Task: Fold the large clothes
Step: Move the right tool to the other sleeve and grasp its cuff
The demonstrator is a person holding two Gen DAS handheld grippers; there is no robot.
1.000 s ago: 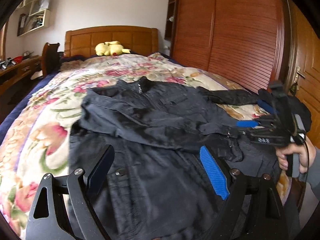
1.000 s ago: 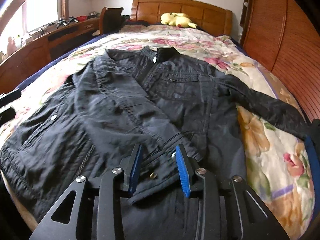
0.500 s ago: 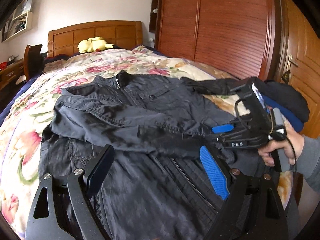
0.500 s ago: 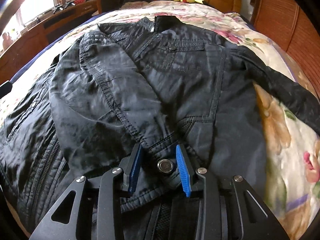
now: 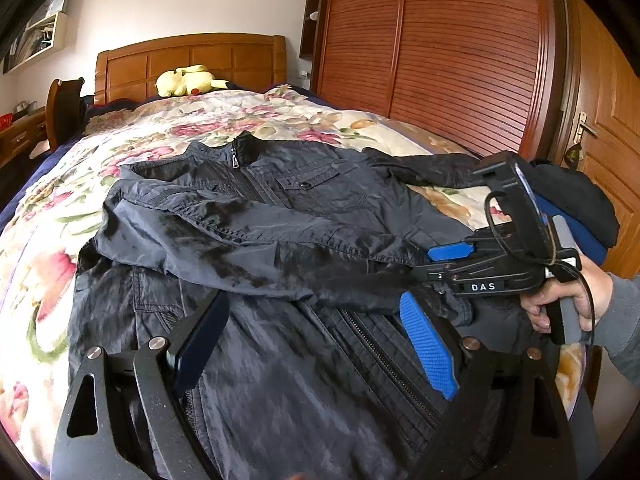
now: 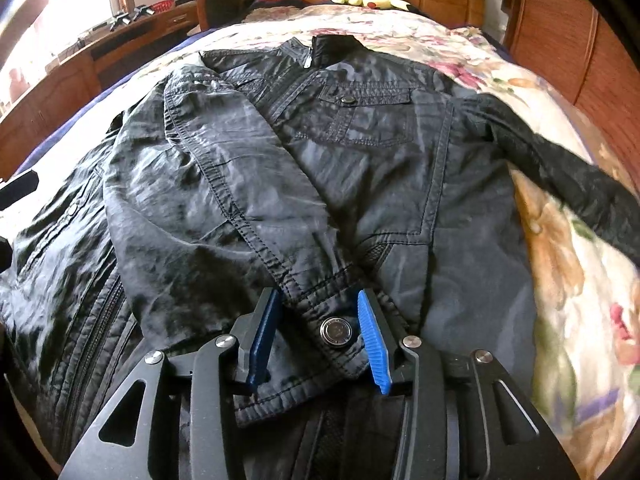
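1. The dark jacket (image 6: pixel 372 168) lies face up on the bed (image 5: pixel 48 208), spread over the foot half of the flowered bedspread. Its collar (image 6: pixel 334 46) points toward the headboard (image 5: pixel 192 62) and its hem toward the foot edge, so its long axis runs head to foot.
2. One sleeve (image 6: pixel 224 184) is folded diagonally across the chest, running from the shoulder on the window side down toward the middle of the front. Its cuff (image 6: pixel 320 336), with a metal snap (image 6: pixel 335 332), ends close to the foot edge.
3. The other sleeve (image 6: pixel 560 168) lies stretched out sideways over the bedspread toward the wardrobe-side edge, not yet folded in.
4. The right gripper (image 6: pixel 320 334) sits at the cuff of the folded sleeve, blue pads either side of it and slightly apart. Whether they pinch the cloth or have just let go I cannot tell; the gap looks about as wide as the cuff.
5. The left gripper (image 5: pixel 312 340) hovers over the lower front near the zip (image 5: pixel 384 356), spread wide with nothing between its fingers.
6. The outstretched sleeve lies to the right of both tools and the right gripper is the nearer one, so I judge it the natural one to bring that sleeve across.
7. A yellow plush toy (image 5: pixel 188 80) rests by the headboard, well apart, and a stack of dark clothes (image 5: pixel 576 208) sits at the wardrobe-side foot corner.
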